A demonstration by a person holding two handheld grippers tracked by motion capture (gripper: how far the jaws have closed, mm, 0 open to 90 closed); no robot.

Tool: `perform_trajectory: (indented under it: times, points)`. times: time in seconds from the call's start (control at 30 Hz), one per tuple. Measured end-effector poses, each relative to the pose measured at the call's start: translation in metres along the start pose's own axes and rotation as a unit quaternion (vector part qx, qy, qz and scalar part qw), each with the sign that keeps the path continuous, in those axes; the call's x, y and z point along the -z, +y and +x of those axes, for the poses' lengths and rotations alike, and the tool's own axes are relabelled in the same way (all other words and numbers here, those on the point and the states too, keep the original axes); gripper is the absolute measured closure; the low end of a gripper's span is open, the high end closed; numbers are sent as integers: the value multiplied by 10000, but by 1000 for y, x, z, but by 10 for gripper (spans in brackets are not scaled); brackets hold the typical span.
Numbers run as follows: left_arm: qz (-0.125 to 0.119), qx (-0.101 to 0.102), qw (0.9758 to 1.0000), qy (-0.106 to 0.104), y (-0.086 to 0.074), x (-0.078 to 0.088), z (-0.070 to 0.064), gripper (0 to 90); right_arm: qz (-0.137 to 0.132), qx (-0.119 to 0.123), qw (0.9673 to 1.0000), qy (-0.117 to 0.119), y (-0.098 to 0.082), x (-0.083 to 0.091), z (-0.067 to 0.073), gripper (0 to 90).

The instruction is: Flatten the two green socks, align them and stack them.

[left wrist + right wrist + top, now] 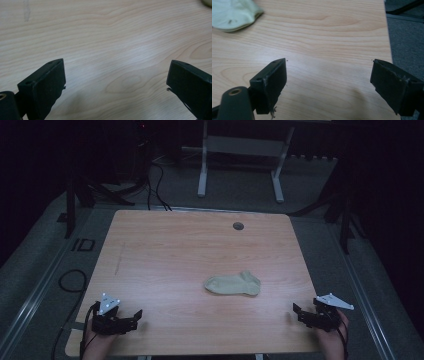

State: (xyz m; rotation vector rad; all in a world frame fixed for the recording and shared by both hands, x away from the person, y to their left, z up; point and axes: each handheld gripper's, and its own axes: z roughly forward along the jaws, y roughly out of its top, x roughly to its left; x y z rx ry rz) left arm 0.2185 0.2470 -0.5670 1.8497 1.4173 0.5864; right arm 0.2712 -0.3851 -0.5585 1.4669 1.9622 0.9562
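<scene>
Your left gripper point(134, 318) sits at the near left corner of the table point(165, 245), jaws spread wide, holding nothing. Your right gripper point(298, 312) sits near the near right edge, jaws wide too, holding nothing. The pale sock point(233, 284) lies flat between them, a bit farther in, closer to your right gripper.

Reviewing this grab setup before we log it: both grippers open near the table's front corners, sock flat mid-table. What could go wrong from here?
1. The sock lies flat and limp on the table; open jaws may scrape wood and pinch only one layer.
2. The right gripper sits by the table's right edge, so a wide swing could leave the surface.
3. The left gripper is farther away, so it may arrive late.
</scene>
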Motion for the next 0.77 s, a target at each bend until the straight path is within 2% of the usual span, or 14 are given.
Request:
perform_trajectory:
  times: [0.1, 0.33, 0.4, 0.5, 0.63, 0.77]
  points:
    - [-220, 156, 9995, 173, -2, 5, 4, 23, -65, -83, 9999, -117, -2, 1, -2, 136]
    - [-305, 489, 9977, 355, -7, 8, 12, 24, -155, -134, 9993, -300, -3, 0, -5, 136]
    - [-397, 551, 9963, 520, -8, 10, 13, 23, -144, -113, 9993, -328, -3, -1, -5, 136]
    - [-500, 631, 9946, 649, -8, 11, 14, 24, -114, -106, 9993, -337, -3, -2, -5, 136]
    - [-531, 713, 9939, 659, -9, 12, 17, 24, -107, -102, 9992, -360, -3, -3, -5, 136]
    - [-448, 660, 9952, 575, -10, 9, 16, 24, -68, -70, 9992, -386, -4, -4, -5, 136]
